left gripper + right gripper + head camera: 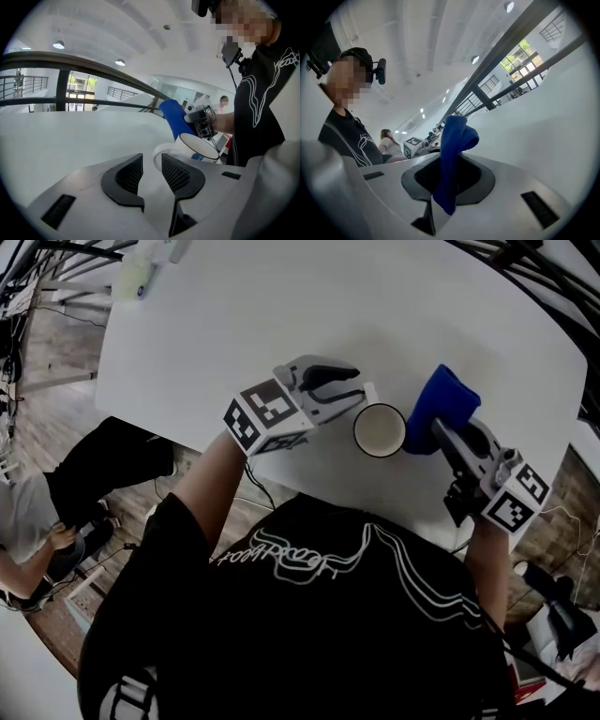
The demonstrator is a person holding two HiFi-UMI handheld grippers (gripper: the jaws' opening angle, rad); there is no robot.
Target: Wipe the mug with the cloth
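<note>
While the mug [379, 429] stands upright on the white table [281, 315]: left gripper [359, 396], jaws apart, nothing pinched, tips at the handle, likely placed to steady it. Right gripper [441, 435], clamped on the blue cloth [441, 401], just beside the mug's wall, ready for wiping.

White table [234, 334], wooden floor [37, 418]

The cloth [441, 407] is deep blue. The mug [380, 430] is white outside and cream within, on a plain white tabletop [281, 306]. The left hand-held gripper [362, 387] and right hand-held gripper [437, 428] are pale grey with black ribbed pads [129, 176]. Their marker cubes [267, 413] carry black-and-white square patterns. The person's shirt [309, 634] is black with white looping lines, and the floor [47, 362] is brown wood-grain.
</note>
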